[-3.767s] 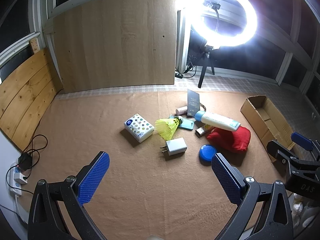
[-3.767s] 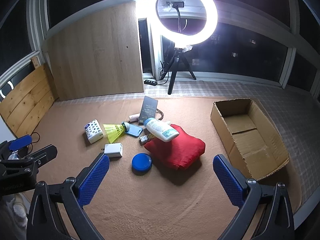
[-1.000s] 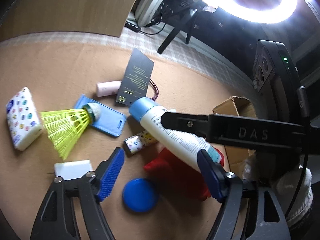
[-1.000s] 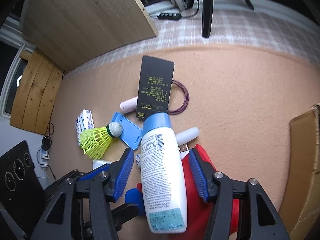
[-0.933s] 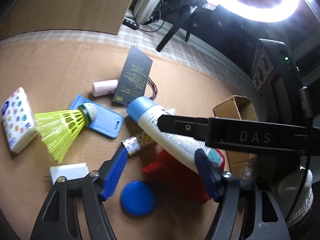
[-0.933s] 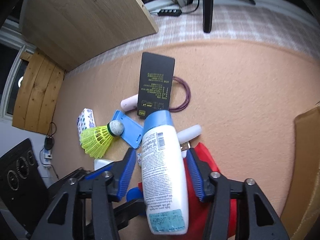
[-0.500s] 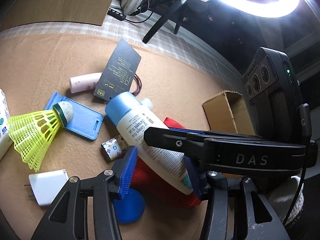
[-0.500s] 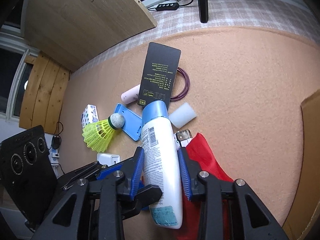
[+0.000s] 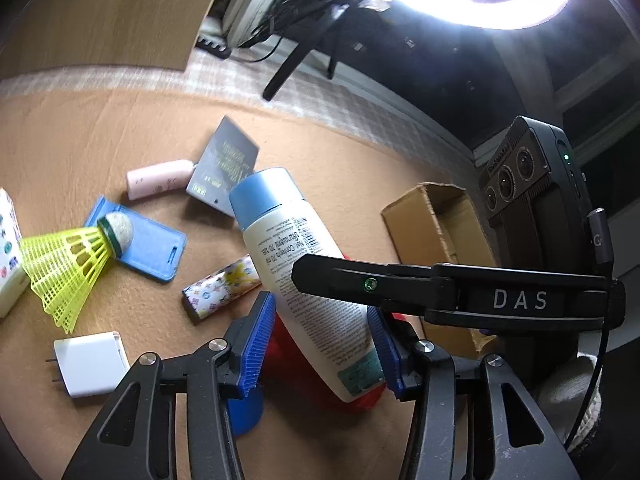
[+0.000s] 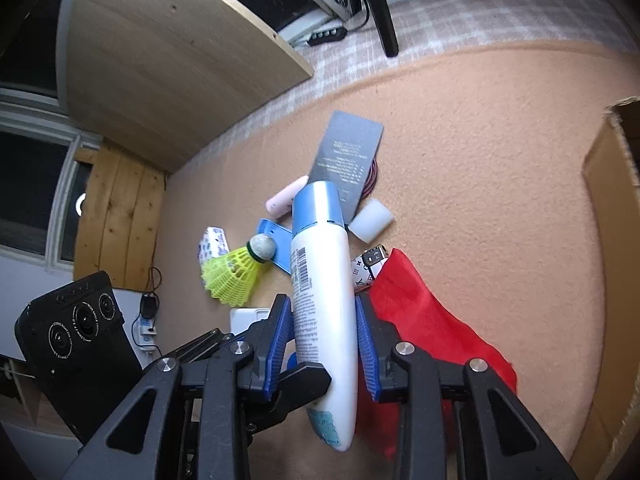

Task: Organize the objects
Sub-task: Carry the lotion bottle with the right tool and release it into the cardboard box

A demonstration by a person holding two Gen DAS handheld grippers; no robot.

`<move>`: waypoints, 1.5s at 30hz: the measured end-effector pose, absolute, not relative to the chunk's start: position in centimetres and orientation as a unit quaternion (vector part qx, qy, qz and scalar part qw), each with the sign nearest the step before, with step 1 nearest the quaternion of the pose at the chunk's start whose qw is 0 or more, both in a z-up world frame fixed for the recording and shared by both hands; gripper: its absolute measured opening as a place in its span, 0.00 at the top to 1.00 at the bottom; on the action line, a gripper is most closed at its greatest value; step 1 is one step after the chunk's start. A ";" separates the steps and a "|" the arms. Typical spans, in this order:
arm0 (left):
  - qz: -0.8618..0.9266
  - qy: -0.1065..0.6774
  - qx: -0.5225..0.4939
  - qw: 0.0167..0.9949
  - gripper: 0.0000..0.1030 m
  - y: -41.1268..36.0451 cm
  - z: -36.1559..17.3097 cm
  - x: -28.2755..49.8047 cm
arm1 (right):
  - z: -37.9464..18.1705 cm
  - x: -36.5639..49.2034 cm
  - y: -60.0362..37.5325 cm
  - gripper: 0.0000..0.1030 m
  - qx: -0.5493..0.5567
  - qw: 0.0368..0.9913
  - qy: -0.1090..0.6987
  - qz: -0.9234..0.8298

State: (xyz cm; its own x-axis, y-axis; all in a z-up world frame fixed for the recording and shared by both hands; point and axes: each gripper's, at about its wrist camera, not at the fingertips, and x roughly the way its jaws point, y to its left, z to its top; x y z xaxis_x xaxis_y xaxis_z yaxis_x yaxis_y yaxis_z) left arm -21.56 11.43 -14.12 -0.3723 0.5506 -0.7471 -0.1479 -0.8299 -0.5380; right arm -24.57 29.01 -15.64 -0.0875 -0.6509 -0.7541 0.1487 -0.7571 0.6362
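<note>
While the right gripper [image 10: 324, 344] is closing its blue pads on the white plastic bottle with a blue cap [image 10: 322, 280], the left gripper [image 9: 318, 344] is standing half-closed around the same bottle's lower body, its pads touching or nearly touching it; whether they are pressing cannot be told. The bottle is tilting cap-forward above a crumpled red cloth [image 10: 424, 320] on the tan felt mat [image 10: 480, 160]. Crowding beneath are a patterned lighter [image 9: 222, 288], a flat blue round lid [image 9: 246, 412], a white wall charger [image 9: 90, 364], a yellow shuttlecock [image 9: 68, 260] lying on a blue card holder [image 9: 154, 246], a dark card [image 9: 224, 170] and a pink tube [image 9: 158, 179]. An open cardboard box [image 9: 440, 224] is sitting well apart, rightward.
</note>
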 end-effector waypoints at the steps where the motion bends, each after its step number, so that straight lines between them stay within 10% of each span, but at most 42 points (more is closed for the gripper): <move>1: 0.807 -0.193 -0.514 0.218 0.50 11.7 -13.7 -21.5 | -15.2 -24.5 29.3 0.71 0.610 0.282 -0.205 -0.712; 19: 0.803 -0.130 -0.488 0.316 0.50 25.3 -8.3 -20.2 | -9.9 -20.6 44.0 0.71 0.553 0.204 -0.229 -0.775; 45: 0.760 -0.013 -0.551 0.345 0.52 40.8 -14.4 -18.3 | -17.5 -19.2 54.3 0.72 0.580 0.122 -0.286 -0.753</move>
State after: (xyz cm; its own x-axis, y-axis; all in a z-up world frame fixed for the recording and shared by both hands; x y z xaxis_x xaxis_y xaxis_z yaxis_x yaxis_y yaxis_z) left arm -18.32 40.84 -14.42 -0.1543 0.5390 -0.8280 -0.5095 -0.7614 -0.4007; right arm -19.18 54.33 -17.52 -0.2978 -0.5153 -0.8036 -0.1485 -0.8065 0.5723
